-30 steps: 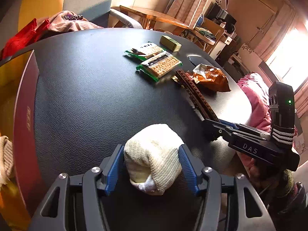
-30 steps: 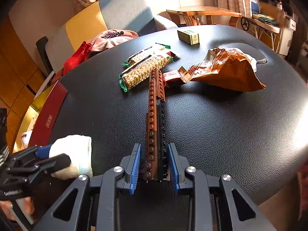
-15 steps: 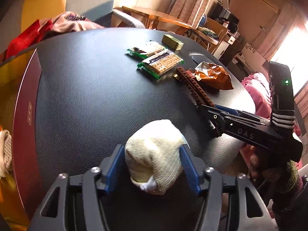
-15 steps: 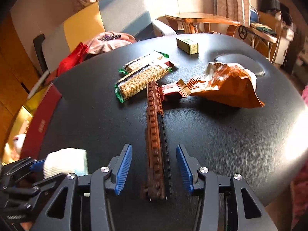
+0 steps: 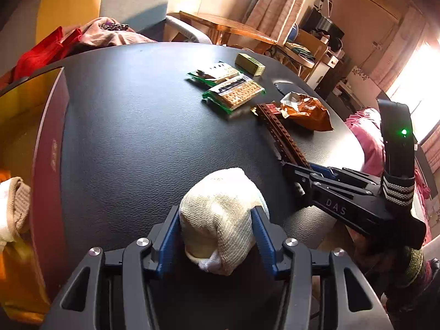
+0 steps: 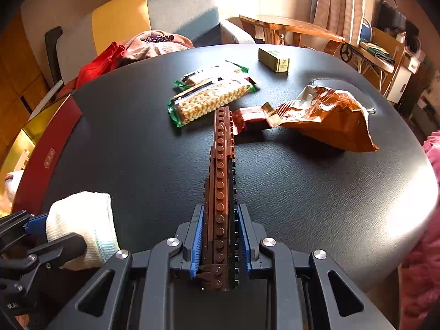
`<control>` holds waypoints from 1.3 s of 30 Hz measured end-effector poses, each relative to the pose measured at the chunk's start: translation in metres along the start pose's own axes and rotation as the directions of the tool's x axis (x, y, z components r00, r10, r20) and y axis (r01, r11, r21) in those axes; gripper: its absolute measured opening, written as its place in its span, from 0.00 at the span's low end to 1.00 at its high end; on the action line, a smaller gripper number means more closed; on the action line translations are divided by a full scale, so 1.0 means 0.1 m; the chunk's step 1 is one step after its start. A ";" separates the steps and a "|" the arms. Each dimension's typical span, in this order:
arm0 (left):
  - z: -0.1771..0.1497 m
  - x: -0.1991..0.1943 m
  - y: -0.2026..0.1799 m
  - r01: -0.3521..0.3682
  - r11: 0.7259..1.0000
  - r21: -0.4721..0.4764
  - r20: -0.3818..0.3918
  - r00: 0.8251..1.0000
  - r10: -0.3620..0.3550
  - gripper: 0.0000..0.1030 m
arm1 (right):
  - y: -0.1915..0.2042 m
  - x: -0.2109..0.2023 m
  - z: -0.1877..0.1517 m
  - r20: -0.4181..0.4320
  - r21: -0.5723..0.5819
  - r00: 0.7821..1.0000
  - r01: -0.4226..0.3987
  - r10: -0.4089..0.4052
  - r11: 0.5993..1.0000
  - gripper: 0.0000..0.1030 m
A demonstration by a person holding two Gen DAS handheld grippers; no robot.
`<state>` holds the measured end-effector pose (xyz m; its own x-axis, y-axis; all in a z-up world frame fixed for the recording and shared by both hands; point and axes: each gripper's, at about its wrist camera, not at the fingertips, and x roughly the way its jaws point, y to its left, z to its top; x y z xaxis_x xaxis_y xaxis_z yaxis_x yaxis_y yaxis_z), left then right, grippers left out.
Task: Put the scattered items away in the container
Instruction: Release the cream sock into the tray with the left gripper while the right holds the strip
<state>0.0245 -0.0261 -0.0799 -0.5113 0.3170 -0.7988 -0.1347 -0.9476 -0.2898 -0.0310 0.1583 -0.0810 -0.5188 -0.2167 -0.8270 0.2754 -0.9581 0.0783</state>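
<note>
My left gripper (image 5: pixel 217 220) is shut on a rolled cream cloth (image 5: pixel 220 217) just above the black table; it also shows in the right wrist view (image 6: pixel 82 228). My right gripper (image 6: pixel 220 228) is shut on the near end of a long brown brick bar (image 6: pixel 221 170), which lies along the table; in the left wrist view the bar (image 5: pixel 280 134) runs into the right gripper (image 5: pixel 305 173). The red-walled container (image 5: pixel 48 165) with a gold inside stands at the table's left edge, with a beige cloth (image 5: pixel 16 206) in it.
Two cracker packs (image 6: pixel 209 99), a small green box (image 6: pixel 273 59), a red wrapper (image 6: pixel 249 117) and an orange crisp bag (image 6: pixel 327 115) lie at the far side of the black table (image 6: pixel 137 151). Clothes lie on a sofa (image 6: pixel 148 44) behind.
My right gripper opened around the brick bar half a second ago and has closed on it again. My left gripper still holds the cloth and has shifted slightly.
</note>
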 end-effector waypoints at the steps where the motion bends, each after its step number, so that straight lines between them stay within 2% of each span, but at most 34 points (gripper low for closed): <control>1: -0.01 -0.03 0.01 -0.005 1.000 0.000 0.005 1.000 0.005 0.50 | 0.02 0.00 -0.01 0.000 0.005 1.000 -0.008 0.008 1.000 0.23; 9: -0.05 -0.38 0.13 -0.063 0.998 -0.004 0.078 0.995 0.063 0.49 | 0.26 -0.03 -0.09 0.002 -0.024 0.999 -0.039 0.039 0.999 0.23; 16: -0.04 -0.83 0.53 -0.131 0.985 -0.110 0.157 0.977 0.147 0.49 | 0.37 -0.01 -0.09 -0.002 -0.049 0.999 -0.040 0.040 0.998 0.23; 22: -0.04 -1.12 1.04 -0.228 0.949 -0.219 0.193 0.943 0.271 0.49 | 0.39 0.00 -0.09 -0.005 -0.053 0.999 -0.035 0.035 0.998 0.23; 27: -0.03 -1.22 1.55 -0.301 0.899 -0.318 0.172 0.914 0.367 0.49 | 0.39 0.00 -0.09 -0.005 -0.055 0.999 -0.033 0.033 0.998 0.23; 33: -0.02 -1.23 1.92 -0.340 0.861 -0.379 0.145 0.897 0.418 0.49 | 0.40 0.01 -0.08 -0.008 -0.061 1.000 -0.029 0.029 0.998 0.23; 39: -0.04 -1.30 2.04 -0.359 0.841 -0.406 0.143 0.884 0.446 0.49 | 0.42 0.02 -0.07 -0.010 -0.068 1.000 -0.024 0.024 0.997 0.23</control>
<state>0.0673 -0.2605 -0.0373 -0.6332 -0.1482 -0.7597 0.4147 -0.8937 -0.1713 -0.0147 0.1193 -0.0837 -0.5037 -0.2375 -0.8306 0.3424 -0.9376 0.0604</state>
